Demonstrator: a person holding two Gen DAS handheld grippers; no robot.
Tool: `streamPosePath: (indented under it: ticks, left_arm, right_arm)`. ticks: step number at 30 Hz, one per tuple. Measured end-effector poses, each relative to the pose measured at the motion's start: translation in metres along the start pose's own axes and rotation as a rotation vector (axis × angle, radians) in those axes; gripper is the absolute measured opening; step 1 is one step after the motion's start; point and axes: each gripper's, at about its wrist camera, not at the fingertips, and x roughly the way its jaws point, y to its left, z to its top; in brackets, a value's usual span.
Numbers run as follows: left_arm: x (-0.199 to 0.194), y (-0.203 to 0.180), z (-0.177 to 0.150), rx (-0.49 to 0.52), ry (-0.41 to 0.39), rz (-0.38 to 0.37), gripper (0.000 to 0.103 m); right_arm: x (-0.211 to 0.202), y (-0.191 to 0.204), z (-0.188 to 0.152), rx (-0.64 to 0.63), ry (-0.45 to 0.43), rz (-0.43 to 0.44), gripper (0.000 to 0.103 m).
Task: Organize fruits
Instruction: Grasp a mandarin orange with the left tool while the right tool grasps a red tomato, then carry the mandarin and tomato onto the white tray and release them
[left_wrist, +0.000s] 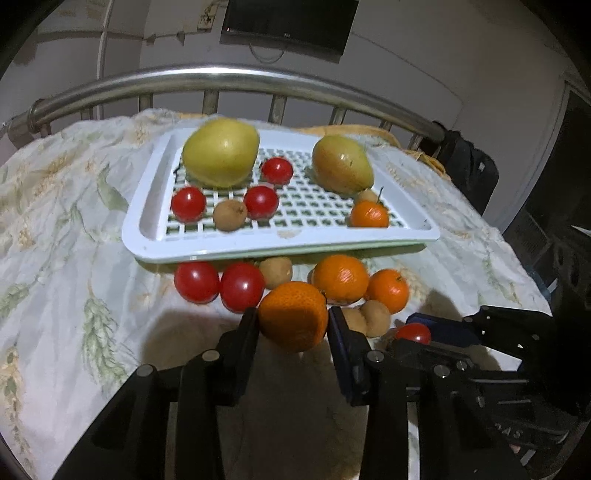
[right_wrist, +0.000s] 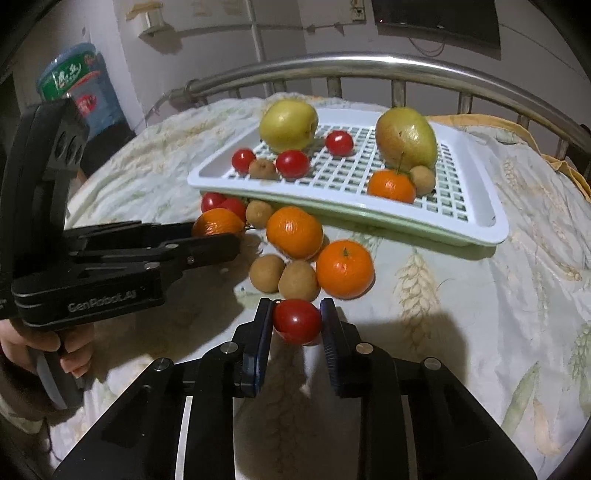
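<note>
White raised lettering "GenRobot.AI" along the side of the black plastic left gripper (right_wrist: 218, 236), left of the right gripper, green label with white Chinese characters, too blurred to read, on the blue water jug (right_wrist: 79, 86), far upper left.
</note>
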Motion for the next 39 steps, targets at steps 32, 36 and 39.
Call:
streamPosePath:
  ticks: [32, 36, 39]
  left_arm:
    - [-0.008, 0.024, 0.068, -0.086, -0.144, 0.081, 0.04]
    - [0.001, 0.033, 0.074, -0.096, -0.14, 0.1, 0.04]
    - [0.008, 0.041, 0.077, -0.108, -0.135, 0.126, 0.04]
  right_arm:
    - [-0.017, -0.03, 0.072, 0.13, -0.167, -0.007, 0.025]
    - [-0.003, -0.034, 0.081, 0.151, -0.157, -0.007, 0.025]
    - [0.007, -0.035, 0.086, 0.156, -0.151, -0.019, 0.025]
